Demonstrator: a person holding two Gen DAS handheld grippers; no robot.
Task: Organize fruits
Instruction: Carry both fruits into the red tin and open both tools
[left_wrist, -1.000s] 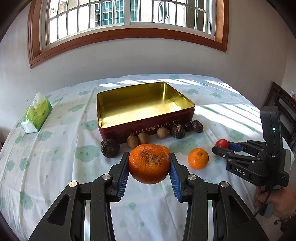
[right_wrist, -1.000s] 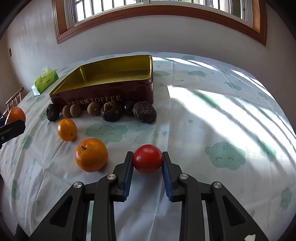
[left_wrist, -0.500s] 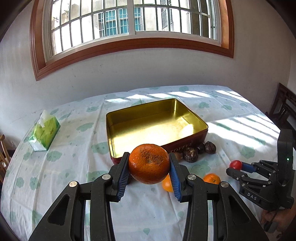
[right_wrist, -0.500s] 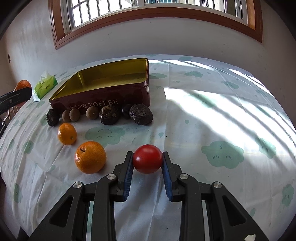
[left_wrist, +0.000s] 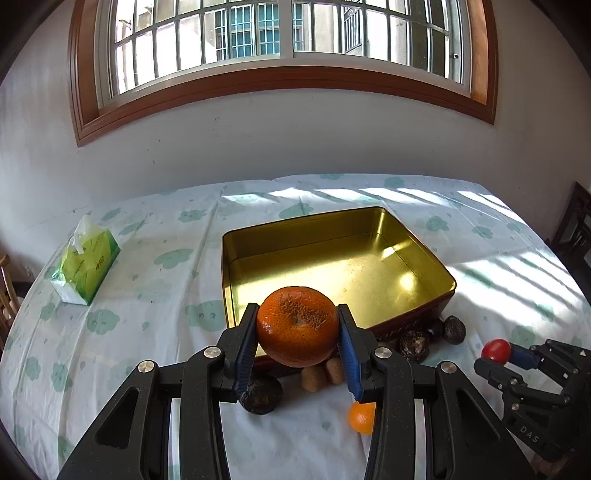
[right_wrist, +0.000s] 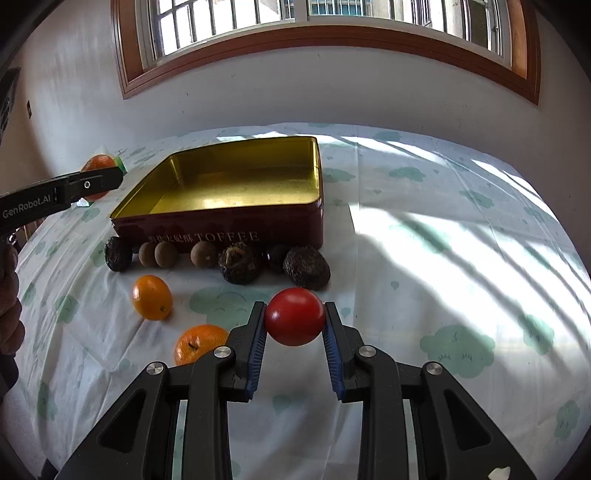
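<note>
A large round orange (left_wrist: 297, 326) is pinched by the left hand-held gripper (left_wrist: 298, 343) above the gold-lined rectangular tin (left_wrist: 332, 240); a round red tomato (right_wrist: 294, 316) is clamped in the right hand-held gripper (right_wrist: 295, 341).

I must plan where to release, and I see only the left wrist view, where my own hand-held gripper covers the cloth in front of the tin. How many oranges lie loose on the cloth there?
Observer: Two. A smaller orange and, nearer the right camera, a bigger orange, apart from each other.
Operator: And the pale brown round fruits?
Observer: Three pale brown fruits lie along the front wall of the tin.
Operator: Is the red fruit gripped on both sides?
Observer: Yes. In the right hand-held gripper, both blue pads press on the red fruit.
</note>
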